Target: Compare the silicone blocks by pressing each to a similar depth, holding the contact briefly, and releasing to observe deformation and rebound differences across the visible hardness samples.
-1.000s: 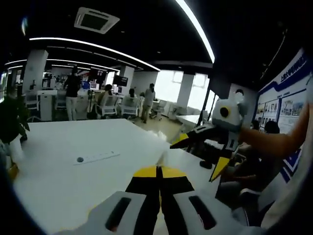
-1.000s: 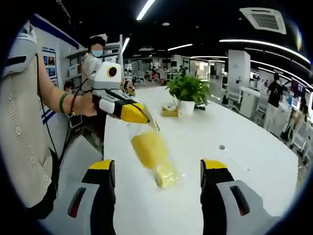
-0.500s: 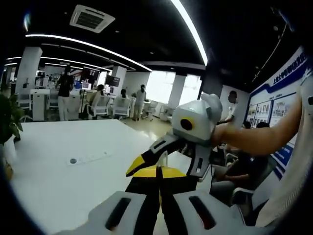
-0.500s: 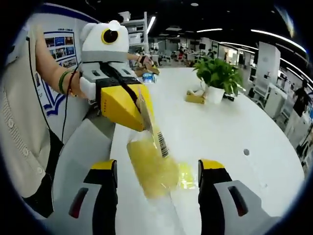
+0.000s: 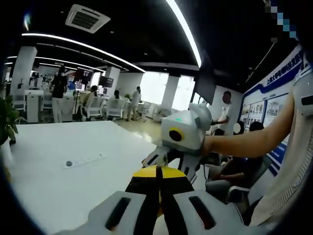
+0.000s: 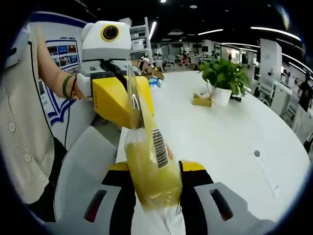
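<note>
Bagged yellow silicone blocks pinched between both grippers, above white table (image 6: 230,132).

Left gripper (image 6: 132,105) clamped on top edge of clear bag (image 6: 151,166), hanging it upright so right gripper (image 6: 155,169) can close on yellow blocks through the plastic. Likely first squeeze test. Potted plant (image 6: 222,78) well apart. Left gripper view: own jaws together, bag edge hidden.

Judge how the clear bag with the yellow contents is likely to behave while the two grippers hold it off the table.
The bag looks like thin, creased film, so probably floppy. It hangs from the left gripper with its yellow contents low, so likely bottom-heavy and prone to swing. The right gripper has closed on the glossy lower part, which may slip.
</note>
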Available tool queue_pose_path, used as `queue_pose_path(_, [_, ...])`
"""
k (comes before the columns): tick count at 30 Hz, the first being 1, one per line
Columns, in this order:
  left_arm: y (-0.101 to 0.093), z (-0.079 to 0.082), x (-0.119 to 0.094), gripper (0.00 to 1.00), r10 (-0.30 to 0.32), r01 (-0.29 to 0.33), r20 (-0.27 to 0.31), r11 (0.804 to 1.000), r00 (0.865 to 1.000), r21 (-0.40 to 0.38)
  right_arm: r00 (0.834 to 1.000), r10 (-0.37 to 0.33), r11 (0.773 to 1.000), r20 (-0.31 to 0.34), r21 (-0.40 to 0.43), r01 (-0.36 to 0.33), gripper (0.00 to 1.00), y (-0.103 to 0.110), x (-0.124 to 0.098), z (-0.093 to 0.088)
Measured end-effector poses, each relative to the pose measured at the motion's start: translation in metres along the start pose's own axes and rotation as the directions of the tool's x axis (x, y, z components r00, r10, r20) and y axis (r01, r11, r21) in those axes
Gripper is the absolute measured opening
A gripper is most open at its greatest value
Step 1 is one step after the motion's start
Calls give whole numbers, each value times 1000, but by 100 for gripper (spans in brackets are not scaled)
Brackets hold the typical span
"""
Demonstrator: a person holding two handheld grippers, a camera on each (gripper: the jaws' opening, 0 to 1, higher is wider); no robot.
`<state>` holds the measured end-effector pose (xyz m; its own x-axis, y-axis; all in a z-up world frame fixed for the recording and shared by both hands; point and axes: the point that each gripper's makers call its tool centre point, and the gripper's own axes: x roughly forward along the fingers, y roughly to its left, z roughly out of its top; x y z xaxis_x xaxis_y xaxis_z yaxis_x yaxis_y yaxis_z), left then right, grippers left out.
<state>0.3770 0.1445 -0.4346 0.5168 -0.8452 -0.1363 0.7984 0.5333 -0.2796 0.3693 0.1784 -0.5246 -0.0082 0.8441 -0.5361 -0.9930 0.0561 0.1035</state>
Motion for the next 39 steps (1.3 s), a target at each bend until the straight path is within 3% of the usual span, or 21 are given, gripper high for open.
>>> queue_pose_path(6, [-2, 1, -3, 0, -15, 15, -2, 1000, 1000, 24, 998, -64, 996, 30, 65, 62, 22, 3, 1, 3])
queue_pose_path(8, [-4, 0, -4, 0, -21, 22, -8, 999, 1000, 28, 998, -50, 993, 25, 111, 47, 21, 9, 2, 2])
queue_pose_path(13, [-12, -6, -5, 0, -40, 41, -29, 998, 999, 40, 1000, -22, 991, 14, 136, 19, 16, 18, 2, -4])
queue_pose_path(39, [-16, -3, -3, 0, -30, 34, -33, 991, 999, 126, 999, -37, 996, -5, 80, 37, 12, 16, -4, -4])
